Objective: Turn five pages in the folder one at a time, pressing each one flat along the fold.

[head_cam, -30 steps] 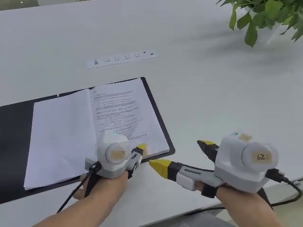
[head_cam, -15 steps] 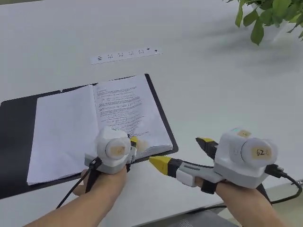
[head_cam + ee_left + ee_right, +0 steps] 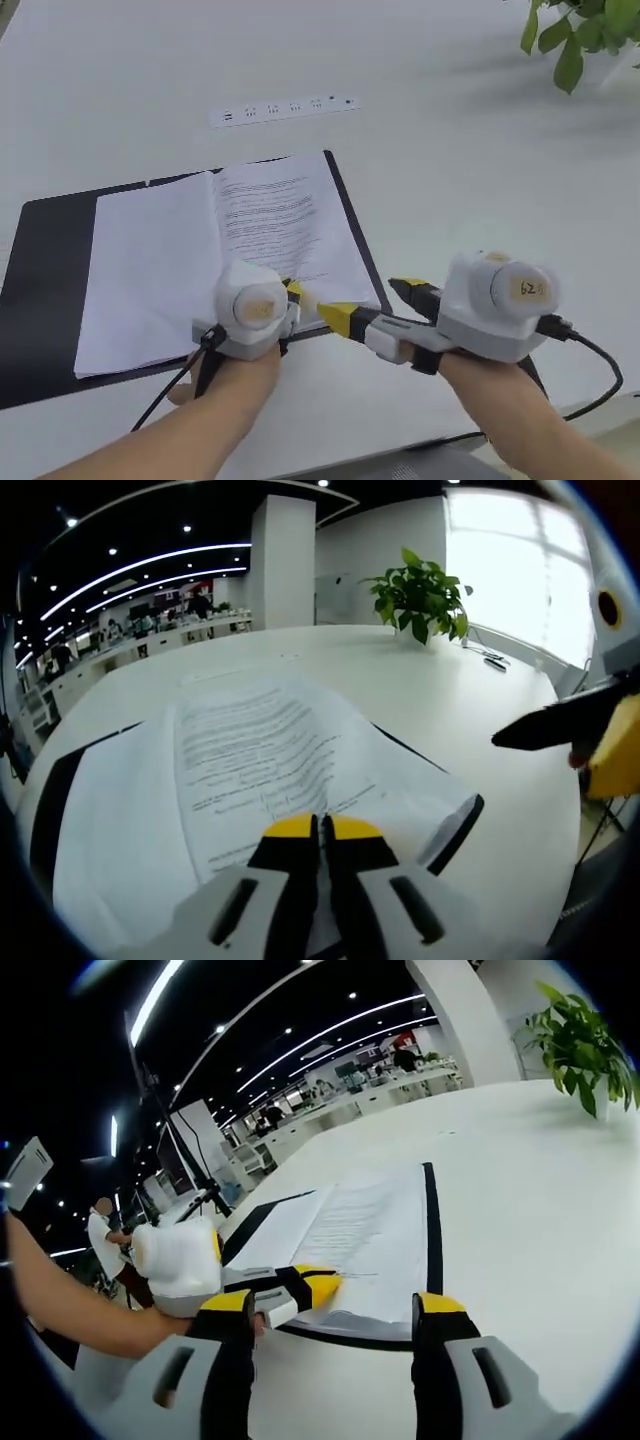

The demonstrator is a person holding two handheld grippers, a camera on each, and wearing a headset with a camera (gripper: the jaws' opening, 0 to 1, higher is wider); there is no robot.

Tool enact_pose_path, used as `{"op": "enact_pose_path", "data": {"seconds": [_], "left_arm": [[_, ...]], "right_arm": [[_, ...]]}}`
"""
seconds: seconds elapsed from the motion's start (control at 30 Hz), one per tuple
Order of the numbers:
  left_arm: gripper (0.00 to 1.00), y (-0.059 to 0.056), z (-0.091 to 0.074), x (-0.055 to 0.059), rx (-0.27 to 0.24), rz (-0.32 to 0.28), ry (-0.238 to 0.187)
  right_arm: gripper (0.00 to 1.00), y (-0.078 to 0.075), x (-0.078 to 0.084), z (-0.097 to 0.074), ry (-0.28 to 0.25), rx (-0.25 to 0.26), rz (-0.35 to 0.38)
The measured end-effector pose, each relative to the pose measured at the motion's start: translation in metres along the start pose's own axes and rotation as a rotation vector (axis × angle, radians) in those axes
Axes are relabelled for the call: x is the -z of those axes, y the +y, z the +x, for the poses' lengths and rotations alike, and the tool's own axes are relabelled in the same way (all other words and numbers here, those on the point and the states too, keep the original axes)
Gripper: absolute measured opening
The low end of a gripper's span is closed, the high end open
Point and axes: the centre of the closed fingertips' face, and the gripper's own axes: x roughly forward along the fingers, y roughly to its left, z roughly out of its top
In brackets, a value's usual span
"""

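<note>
White workbench [image 3: 450, 180], open folder [image 3: 40, 260] — left hand-held gripper [image 3: 322, 828] clenched, right hand-held gripper [image 3: 333, 1303] released

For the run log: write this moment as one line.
left gripper: jaws shut at lower edge of printed page | right gripper: jaws open, beside corner of folder | folder: open on table

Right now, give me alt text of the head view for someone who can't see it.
An open folder lies on a white table, and the left gripper, fingers shut, sits at the bottom edge of its printed page. The right gripper, fingers open, points at the folder's near right corner. A power strip lies beyond.
</note>
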Motion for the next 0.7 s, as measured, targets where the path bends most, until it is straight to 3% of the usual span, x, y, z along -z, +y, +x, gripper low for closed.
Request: {"op": "enact_pose_path", "data": {"seconds": [0.3, 0.4, 0.7], "left_arm": [[0.02, 0.0, 0.001, 0.0, 0.002, 0.003, -0.004], [0.02, 0.0, 0.002, 0.0, 0.002, 0.001, -0.005], [0.02, 0.0, 0.002, 0.0, 0.003, 0.0, -0.008]], "right_arm": [[0.56, -0.009, 0.012, 0.023, 0.05, -0.003, 0.067], [0.56, -0.011, 0.018, 0.026, 0.069, -0.005, 0.103], [0.55, -0.018, 0.024, 0.028, 0.065, 0.017, 0.155]]}}
